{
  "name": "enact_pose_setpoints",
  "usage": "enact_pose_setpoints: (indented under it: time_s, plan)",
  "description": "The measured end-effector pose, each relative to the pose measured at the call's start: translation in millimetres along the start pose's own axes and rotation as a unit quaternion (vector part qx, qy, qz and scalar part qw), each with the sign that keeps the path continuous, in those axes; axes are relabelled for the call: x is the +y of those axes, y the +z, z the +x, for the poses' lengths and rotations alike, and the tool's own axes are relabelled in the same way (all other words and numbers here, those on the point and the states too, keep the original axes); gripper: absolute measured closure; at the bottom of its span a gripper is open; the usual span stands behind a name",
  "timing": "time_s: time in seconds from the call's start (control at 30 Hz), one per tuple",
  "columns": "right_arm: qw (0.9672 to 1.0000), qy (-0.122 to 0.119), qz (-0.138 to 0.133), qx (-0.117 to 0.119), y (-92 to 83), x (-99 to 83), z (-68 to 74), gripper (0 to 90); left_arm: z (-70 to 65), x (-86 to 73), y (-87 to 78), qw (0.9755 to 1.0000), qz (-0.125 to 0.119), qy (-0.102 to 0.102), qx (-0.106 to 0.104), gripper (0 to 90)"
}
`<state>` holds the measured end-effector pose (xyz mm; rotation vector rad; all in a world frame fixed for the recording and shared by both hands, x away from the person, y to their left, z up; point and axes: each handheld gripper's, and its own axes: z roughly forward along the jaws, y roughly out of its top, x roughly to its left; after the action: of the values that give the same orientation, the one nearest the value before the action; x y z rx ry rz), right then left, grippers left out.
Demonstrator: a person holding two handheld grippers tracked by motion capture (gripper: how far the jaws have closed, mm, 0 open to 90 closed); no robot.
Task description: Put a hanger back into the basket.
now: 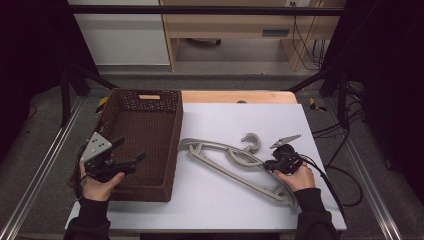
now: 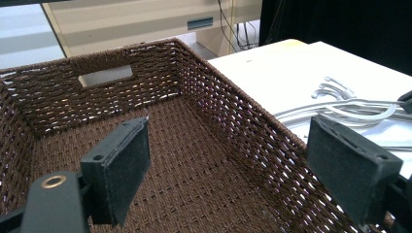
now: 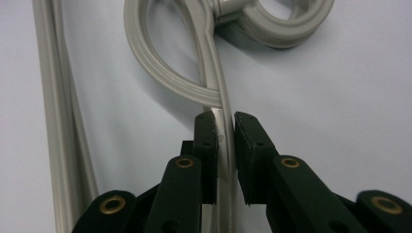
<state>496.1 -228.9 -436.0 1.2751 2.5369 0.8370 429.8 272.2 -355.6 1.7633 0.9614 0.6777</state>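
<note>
- Hanger point(image 1: 227, 162) of grey plastic lies flat on the white table point(image 1: 220, 200), to the right of the basket point(image 1: 172, 150); its hook point(image 1: 251, 142) points toward the far edge; its long bar runs slantwise from near the basket down toward the person's right hand point(image 1: 301, 176).
- Right tool point(image 1: 276, 164) sits low over the hanger's right half, just below the hook; in the right gripper view its two black jaws stand nearly together with a thin strip of the hanger point(image 3: 221, 131) between the pads point(image 3: 206, 141); both pads press against that strip, so the tool is clamped on the hanger.
- In that same view a loop of the hanger point(image 3: 160, 58) curls just ahead of the jaws; the hook's base point(image 3: 282, 24) lies at the top; a second straight bar point(image 3: 53, 121) runs down the left side, well apart from the jaws.
- Left tool point(image 1: 131, 150) hovers over the near left part of the basket, held by the left hand point(image 1: 97, 182) at the basket's left rim; a grey three-cornered plate point(image 1: 96, 146) shows on top of it.
- In the left gripper view its jaws stand wide apart, with nothing between the pads point(image 2: 128, 167); the woven floor of the basket point(image 2: 194, 184) lies below them; one jaw hangs over the inside, the other is seen above the right wall.
- Basket is dark brown wicker, rectangular, with a handle cut-out point(image 2: 106, 75) in the far wall; it stands at the table's left side, its right wall near the hanger's left end without touching it.
</note>
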Motion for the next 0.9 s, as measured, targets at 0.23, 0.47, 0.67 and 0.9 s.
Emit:
enact_pose_setpoints:
  time_s: [0.23, 0.47, 0.67, 0.9]
  plan:
    - [0.9997, -0.015, 0.016, -0.002, -5.9, -4.3, 1.7, 80.7, -0.3, 0.6, -1.4, 1.0000, -0.002, 0.000, 0.001, 15.8]
    - [0.9997, -0.010, 0.021, 0.003, 3.8, -2.4, 2.5, 73.1, 0.4, 0.5, -1.0, 1.0000, 0.000, 0.001, 0.001, 15.8]
    - [0.9998, -0.013, 0.016, 0.006, 1.7, -2.4, 1.8, 80.4, 0.3, 0.7, -0.9, 1.0000, -0.001, -0.001, 0.001, 15.9]
    - [0.9998, -0.013, 0.013, -0.002, -5.4, -2.6, 0.8, 80.6, 0.7, 1.0, -1.2, 1.0000, -0.002, -0.001, 0.003, 15.9]
